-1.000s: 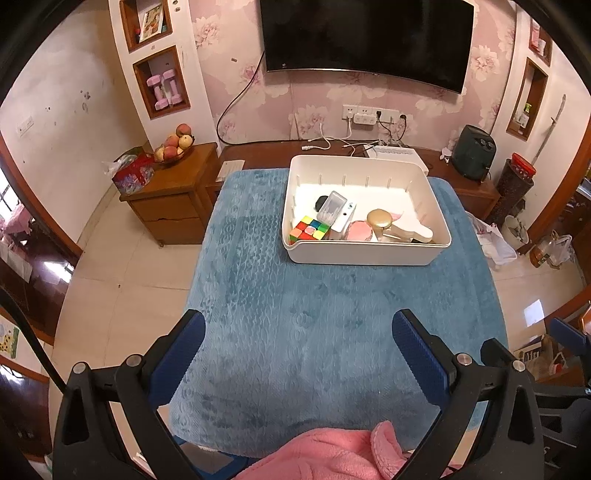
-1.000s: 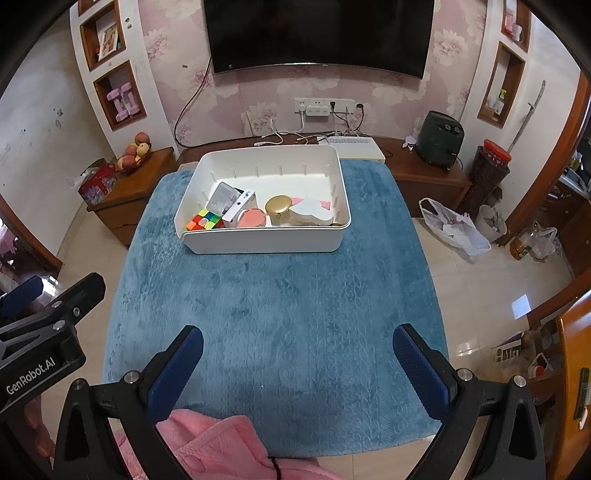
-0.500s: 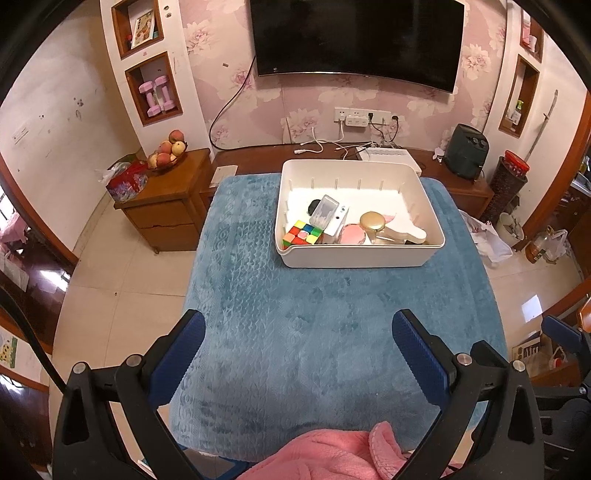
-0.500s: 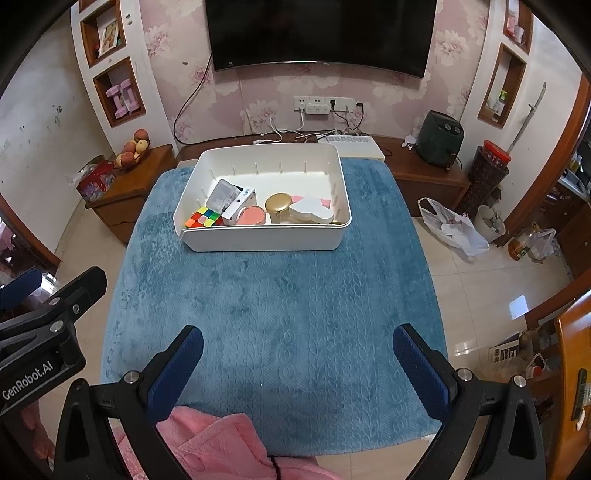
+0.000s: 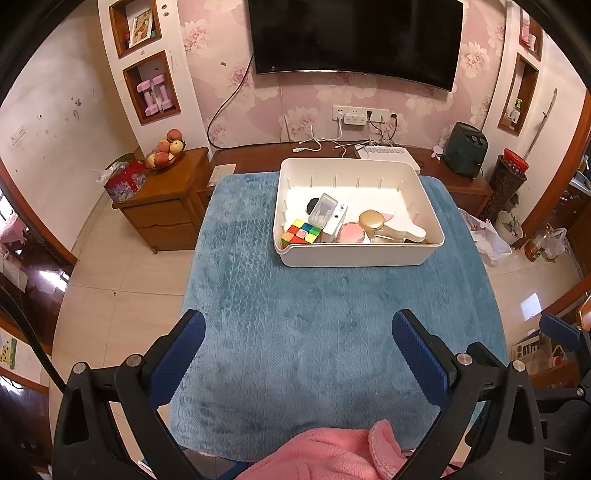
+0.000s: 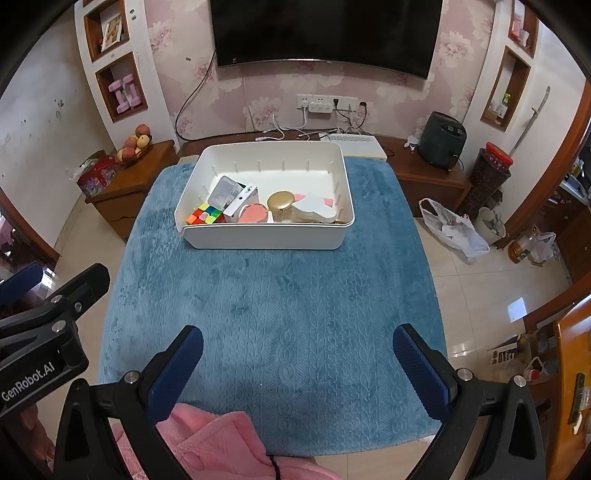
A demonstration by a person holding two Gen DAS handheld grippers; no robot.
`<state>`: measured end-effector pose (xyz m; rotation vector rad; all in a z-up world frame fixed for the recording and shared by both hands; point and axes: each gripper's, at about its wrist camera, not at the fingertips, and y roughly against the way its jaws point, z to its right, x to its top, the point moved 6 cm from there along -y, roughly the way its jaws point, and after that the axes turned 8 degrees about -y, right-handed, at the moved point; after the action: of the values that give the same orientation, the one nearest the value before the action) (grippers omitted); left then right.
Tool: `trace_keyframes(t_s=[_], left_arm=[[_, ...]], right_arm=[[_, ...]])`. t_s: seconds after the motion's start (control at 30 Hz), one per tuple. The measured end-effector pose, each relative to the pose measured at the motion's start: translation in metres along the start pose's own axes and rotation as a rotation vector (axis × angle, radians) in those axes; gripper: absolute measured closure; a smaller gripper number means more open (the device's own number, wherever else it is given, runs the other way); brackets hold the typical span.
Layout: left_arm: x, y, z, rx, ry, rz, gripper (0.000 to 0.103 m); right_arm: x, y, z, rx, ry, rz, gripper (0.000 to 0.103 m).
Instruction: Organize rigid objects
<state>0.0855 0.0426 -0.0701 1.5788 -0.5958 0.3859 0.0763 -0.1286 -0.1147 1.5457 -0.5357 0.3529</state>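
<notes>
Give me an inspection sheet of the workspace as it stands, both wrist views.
Surface: blue textured cloth covers the table; nothing lies on it outside the bin.
Job's things: white bin at the far side holds a colour cube, a clear case, a pink round lid, a gold-lidded jar and a white heart-shaped box.
Clutter: pink fleece sleeve at the near edge.
Grippers: left gripper and right gripper open, empty, above the near cloth.
Cables: white leads behind the table, below the wall sockets.
Surroundings: TV, fruit bowl on a side cabinet.
</notes>
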Motion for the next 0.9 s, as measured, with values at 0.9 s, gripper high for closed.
trace_keyframes(t_s=[0.9], left_arm=[[0.0000, -0.0008, 0.0009, 0.001, 0.000, -0.003, 0.002]], right_arm=[[-0.0021, -0.0028, -0.0025, 0.001, 0.003, -0.008, 0.000]])
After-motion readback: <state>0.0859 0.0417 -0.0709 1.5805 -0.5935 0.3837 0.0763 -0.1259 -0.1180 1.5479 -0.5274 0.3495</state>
